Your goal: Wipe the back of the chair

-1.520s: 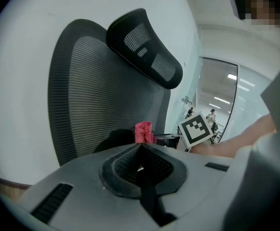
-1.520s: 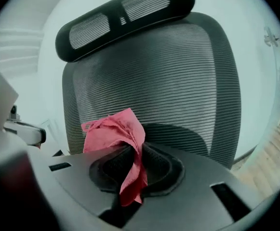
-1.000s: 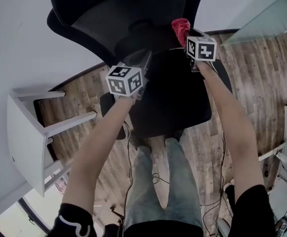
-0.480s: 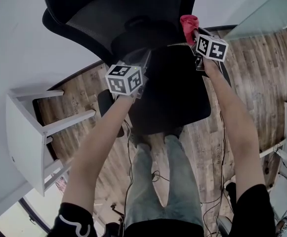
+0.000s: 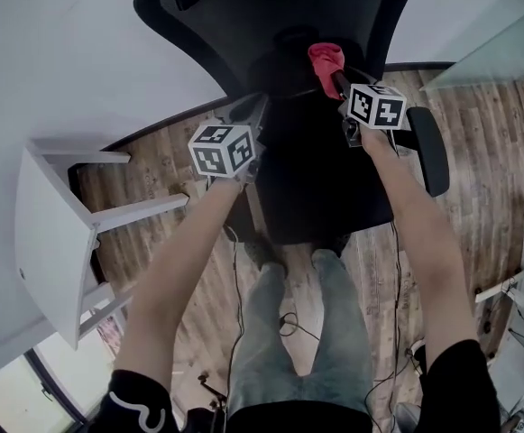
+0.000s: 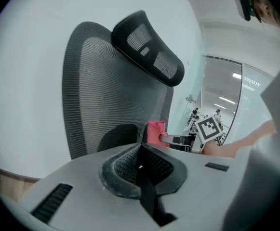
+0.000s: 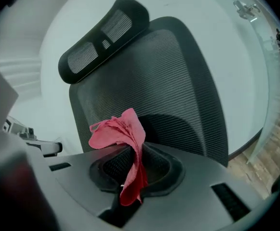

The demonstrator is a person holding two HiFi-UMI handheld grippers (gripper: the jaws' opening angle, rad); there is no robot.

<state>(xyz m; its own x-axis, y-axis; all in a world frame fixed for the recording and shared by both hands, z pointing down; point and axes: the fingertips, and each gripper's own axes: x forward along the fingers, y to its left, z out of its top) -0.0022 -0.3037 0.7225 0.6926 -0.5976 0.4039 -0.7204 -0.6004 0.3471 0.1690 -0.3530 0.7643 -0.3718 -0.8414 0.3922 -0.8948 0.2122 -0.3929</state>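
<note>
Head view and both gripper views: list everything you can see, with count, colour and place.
Chair: one, black, mesh back, straight ahead.
Cloth: one, red, pinched in the right gripper, near the chair's back.
Table: one, white, at the left.
Wall: white, behind the chair.
Floor: brown wood, under everything.
Glass panel: one, clear, upper right.
Left gripper: one, grey, fingers shut on nothing.
Right gripper: one, grey, fingers shut on the cloth.
Arms: two, bare, reaching forward.
Legs: two, grey trousers, below the seat.
</note>
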